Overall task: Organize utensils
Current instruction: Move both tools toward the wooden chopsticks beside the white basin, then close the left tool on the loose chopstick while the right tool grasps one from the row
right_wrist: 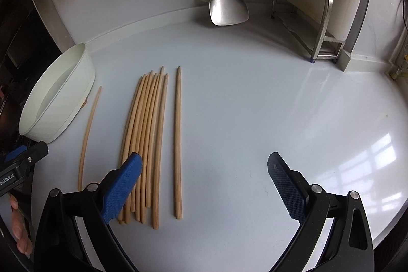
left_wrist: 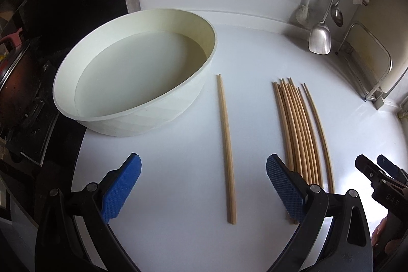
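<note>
Left tongs [left_wrist: 204, 189] apart around chopstick pair [left_wrist: 225, 144], right tongs [right_wrist: 204, 188] apart beside chopstick bundle [right_wrist: 145, 139]

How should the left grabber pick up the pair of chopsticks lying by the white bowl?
Grip the pair of chopsticks near its middle, coming straight down from above. It lies flat and lengthwise between the open left gripper fingers, so closing across its thin width should catch both sticks.

Matt wooden chopsticks [left_wrist: 297, 129], glossy white counter [left_wrist: 178, 170], shiny metal spatula [right_wrist: 228, 7].
</note>
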